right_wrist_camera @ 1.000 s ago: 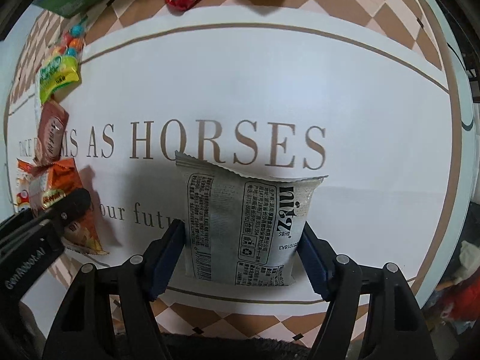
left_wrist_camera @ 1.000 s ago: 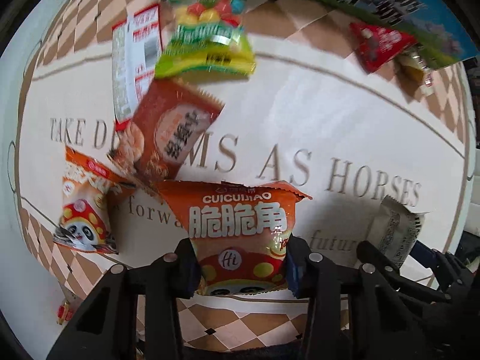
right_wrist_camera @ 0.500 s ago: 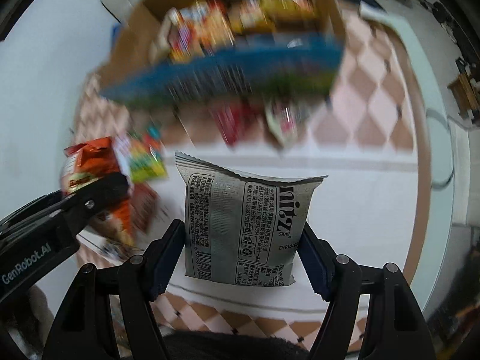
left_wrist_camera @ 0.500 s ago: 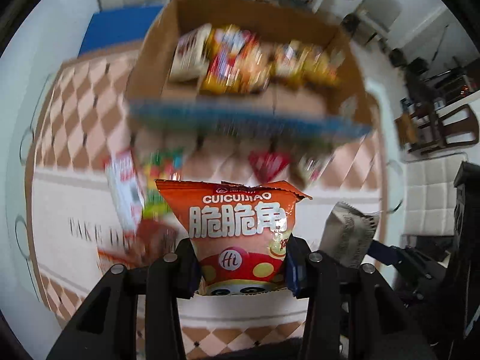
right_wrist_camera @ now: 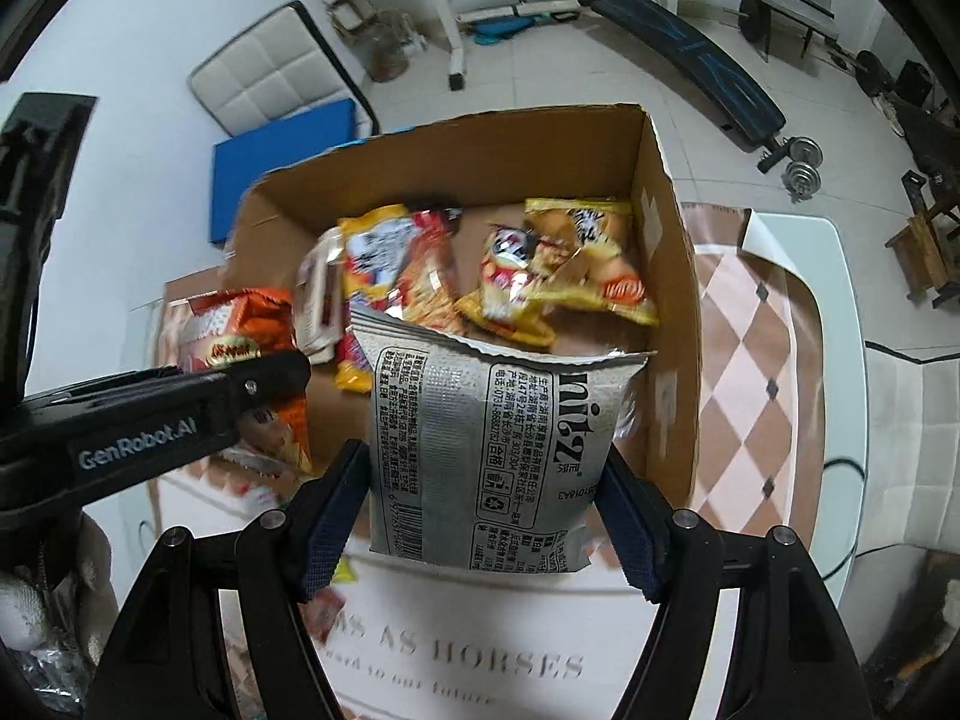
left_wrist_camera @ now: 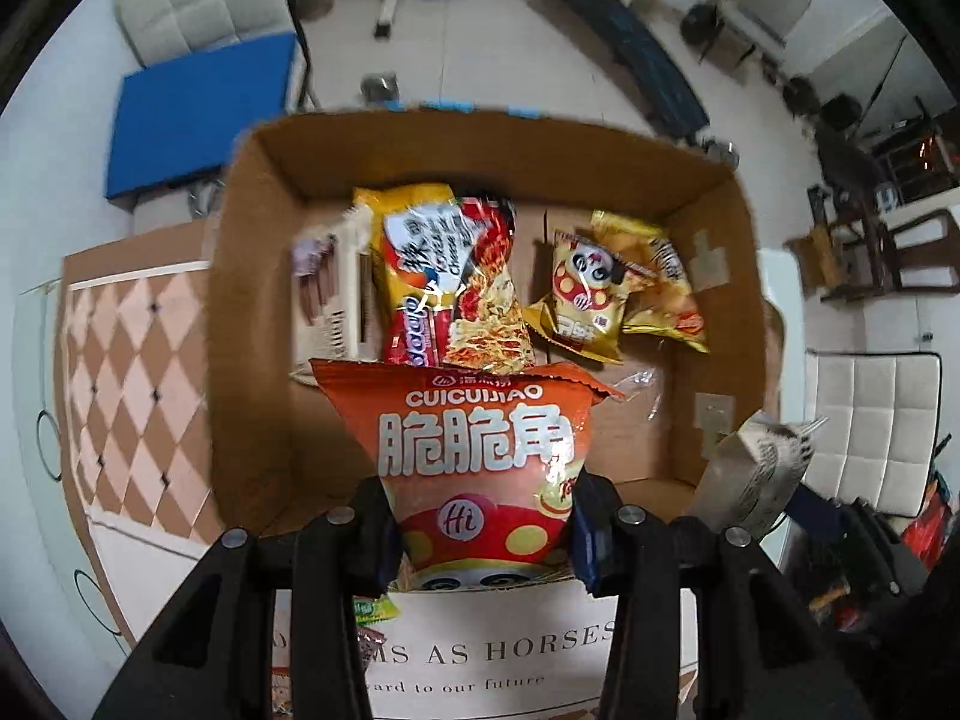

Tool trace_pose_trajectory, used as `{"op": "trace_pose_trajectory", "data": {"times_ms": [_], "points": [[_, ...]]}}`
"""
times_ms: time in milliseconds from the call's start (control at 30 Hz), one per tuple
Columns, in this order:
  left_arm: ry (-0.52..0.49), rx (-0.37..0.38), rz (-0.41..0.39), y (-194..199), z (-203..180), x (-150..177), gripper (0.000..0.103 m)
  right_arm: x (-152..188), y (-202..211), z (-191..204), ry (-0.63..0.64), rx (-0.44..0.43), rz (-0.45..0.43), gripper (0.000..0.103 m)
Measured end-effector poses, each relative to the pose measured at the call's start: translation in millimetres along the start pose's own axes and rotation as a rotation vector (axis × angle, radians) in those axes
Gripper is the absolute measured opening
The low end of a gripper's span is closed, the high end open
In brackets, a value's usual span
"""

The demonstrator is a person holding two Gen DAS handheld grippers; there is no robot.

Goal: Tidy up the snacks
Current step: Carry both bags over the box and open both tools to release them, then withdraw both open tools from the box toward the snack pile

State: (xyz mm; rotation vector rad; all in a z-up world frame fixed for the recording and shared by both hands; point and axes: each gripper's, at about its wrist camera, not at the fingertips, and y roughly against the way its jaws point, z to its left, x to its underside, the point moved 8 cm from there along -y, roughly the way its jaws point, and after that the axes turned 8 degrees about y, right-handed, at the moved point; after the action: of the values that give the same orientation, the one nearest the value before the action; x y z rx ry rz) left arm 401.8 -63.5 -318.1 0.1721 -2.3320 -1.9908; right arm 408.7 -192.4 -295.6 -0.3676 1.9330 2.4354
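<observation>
Your left gripper (left_wrist_camera: 483,531) clamps an orange Cuicuijiao snack bag (left_wrist_camera: 480,450) over the open cardboard box (left_wrist_camera: 252,312), and your right gripper (right_wrist_camera: 483,510) grips a grey printed snack packet (right_wrist_camera: 486,456) beside it; inside the box lie a noodle pack (left_wrist_camera: 456,276) and yellow panda packets (left_wrist_camera: 585,300)

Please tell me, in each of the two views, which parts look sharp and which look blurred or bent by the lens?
Left wrist view: the orange snack bag in the left tool is sharp; the cardboard box has a smeared near-left corner; room edges curve. Right wrist view: the grey packet in the right tool is crisp; snacks inside the box and the mat lettering are blurred.
</observation>
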Motion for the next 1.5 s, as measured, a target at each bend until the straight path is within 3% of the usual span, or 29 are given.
{"op": "trace_pose_trajectory", "data": {"times_ms": [33, 333, 500, 633, 667, 733, 800, 1133, 1233, 1500], "points": [[-0.037, 0.051, -0.068, -6, -6, -10, 0.04, -4, -7, -2, 0.002, 0.006, 0.011, 0.076], [-0.008, 0.043, 0.177, -81, -3, -14, 0.041, -9, -72, -22, -0.012, 0.029, 0.129, 0.076], [0.004, 0.039, 0.231, -98, 0, -10, 0.041, -5, -90, -24, 0.003, 0.032, 0.172, 0.076], [0.013, 0.026, 0.235, -100, 3, -3, 0.042, 2, -106, -20, 0.023, 0.022, 0.254, 0.077], [0.017, 0.028, 0.237, -101, 5, -4, 0.045, 5, -110, -20, 0.022, 0.027, 0.283, 0.077], [0.029, 0.021, 0.245, -105, 11, 4, 0.068, 7, -114, -18, 0.032, 0.035, 0.311, 0.08], [0.027, 0.013, 0.231, -103, 16, 6, 0.078, 8, -113, -16, 0.031, 0.033, 0.318, 0.087], [0.03, -0.016, 0.16, -77, 37, 19, 0.078, 13, -103, -17, 0.004, 0.071, 0.302, 0.091], [0.055, -0.044, 0.187, -62, 41, 28, 0.078, 17, -88, -18, 0.002, 0.083, 0.274, 0.091], [0.032, -0.061, 0.027, -11, 38, 41, 0.078, 26, -46, -12, 0.022, 0.124, 0.165, 0.091]]}}
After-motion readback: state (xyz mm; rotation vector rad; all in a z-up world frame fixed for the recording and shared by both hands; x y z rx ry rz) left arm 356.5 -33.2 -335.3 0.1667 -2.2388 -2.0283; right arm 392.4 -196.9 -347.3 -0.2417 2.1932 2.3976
